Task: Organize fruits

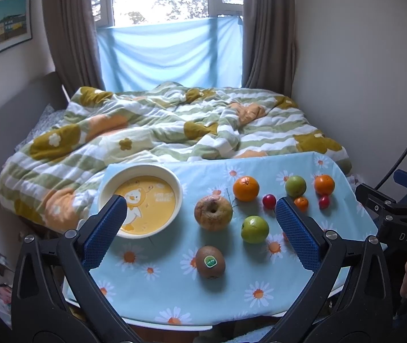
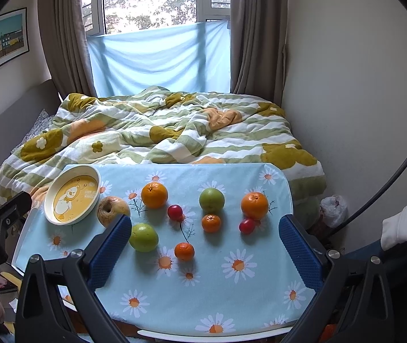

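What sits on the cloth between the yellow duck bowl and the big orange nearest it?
The wrinkled brown apple lies between the bowl and the orange, slightly nearer the camera. The left wrist view shows it clearly; in the right wrist view a finger partly covers it.

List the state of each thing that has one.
Bowl: upright, empty.
Left tool: open, holding nothing.
Right tool: open, holding nothing.
Apple: wrinkled, loose on the cloth.
Kiwi: stickered, loose on the cloth.
Window: cannot tell.
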Demonstrator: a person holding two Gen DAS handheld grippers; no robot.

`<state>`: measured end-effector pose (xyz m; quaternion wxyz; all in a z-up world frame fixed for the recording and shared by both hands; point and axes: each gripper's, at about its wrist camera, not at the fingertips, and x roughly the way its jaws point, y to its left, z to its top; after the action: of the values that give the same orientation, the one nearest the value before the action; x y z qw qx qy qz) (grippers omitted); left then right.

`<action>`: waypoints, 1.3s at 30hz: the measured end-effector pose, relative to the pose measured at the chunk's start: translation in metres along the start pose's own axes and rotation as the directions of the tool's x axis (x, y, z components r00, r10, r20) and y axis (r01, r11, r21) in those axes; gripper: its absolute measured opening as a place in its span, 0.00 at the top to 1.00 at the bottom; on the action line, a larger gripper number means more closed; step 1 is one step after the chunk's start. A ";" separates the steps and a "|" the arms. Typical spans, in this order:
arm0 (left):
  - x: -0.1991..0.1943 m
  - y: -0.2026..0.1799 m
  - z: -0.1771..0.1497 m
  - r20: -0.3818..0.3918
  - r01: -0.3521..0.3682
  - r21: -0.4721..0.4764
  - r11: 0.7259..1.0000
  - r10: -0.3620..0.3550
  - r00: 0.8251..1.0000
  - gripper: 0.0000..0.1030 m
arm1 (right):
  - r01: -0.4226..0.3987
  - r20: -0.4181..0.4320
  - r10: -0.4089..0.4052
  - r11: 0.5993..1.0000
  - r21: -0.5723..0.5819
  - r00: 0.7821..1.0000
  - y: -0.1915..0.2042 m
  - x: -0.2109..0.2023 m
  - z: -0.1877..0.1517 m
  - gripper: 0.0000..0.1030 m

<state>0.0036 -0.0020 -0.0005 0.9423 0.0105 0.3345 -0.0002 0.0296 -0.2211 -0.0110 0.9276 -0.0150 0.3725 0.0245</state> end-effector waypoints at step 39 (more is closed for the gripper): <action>0.004 -0.002 0.001 -0.004 0.003 0.003 1.000 -0.003 1.000 0.00 | -0.006 -0.005 0.006 1.000 0.002 1.000 0.006 -0.001 -0.002 0.00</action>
<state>0.0073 -0.0036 -0.0023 0.9417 0.0113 0.3363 -0.0020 0.0275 -0.2155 -0.0116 0.9266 -0.0130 0.3749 0.0266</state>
